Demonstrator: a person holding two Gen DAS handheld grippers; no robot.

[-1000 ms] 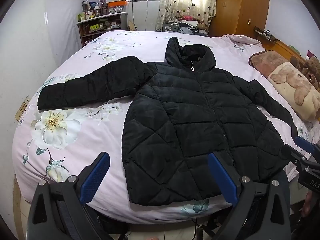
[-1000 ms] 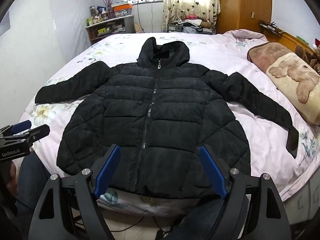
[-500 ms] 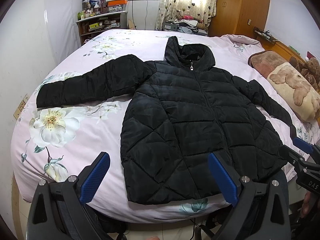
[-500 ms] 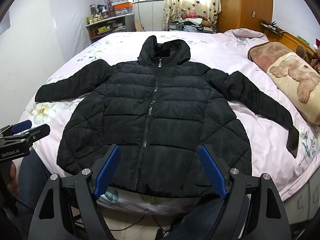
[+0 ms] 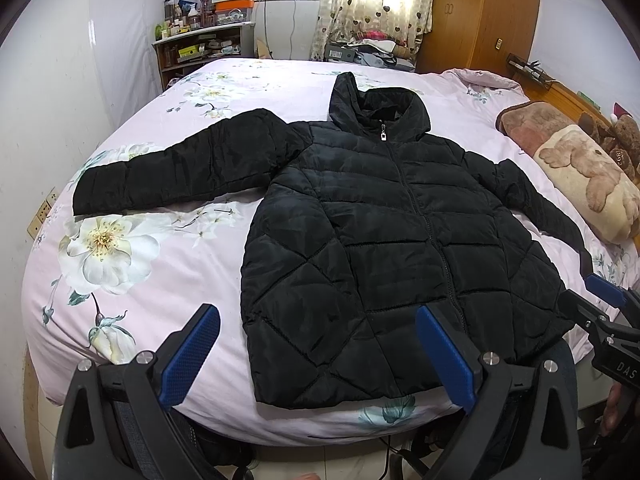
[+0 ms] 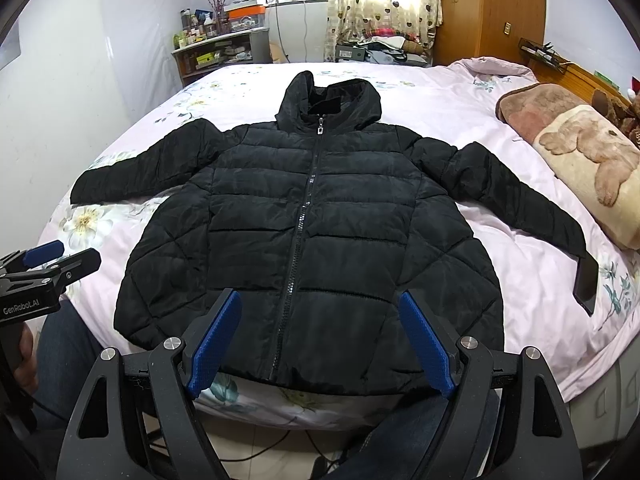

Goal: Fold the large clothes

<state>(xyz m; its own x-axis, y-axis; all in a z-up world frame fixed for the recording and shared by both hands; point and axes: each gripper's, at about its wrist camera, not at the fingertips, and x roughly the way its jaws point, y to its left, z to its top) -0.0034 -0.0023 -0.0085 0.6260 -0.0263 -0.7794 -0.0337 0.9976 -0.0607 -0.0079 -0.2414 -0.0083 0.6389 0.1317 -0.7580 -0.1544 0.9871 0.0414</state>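
Your left hand-held gripper [image 5: 318, 354]: spread, holding nothing, just off the jacket's hem | your right hand-held gripper [image 6: 320, 340]: spread, holding nothing, above that hem | black jacket [image 6: 308, 216]: flat, zipped, sleeves out, on the floral bed [image 5: 168, 252]

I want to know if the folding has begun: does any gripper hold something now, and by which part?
Nothing is held. The left gripper and the right gripper are both open, apart from the black jacket, which lies spread flat on the bed.
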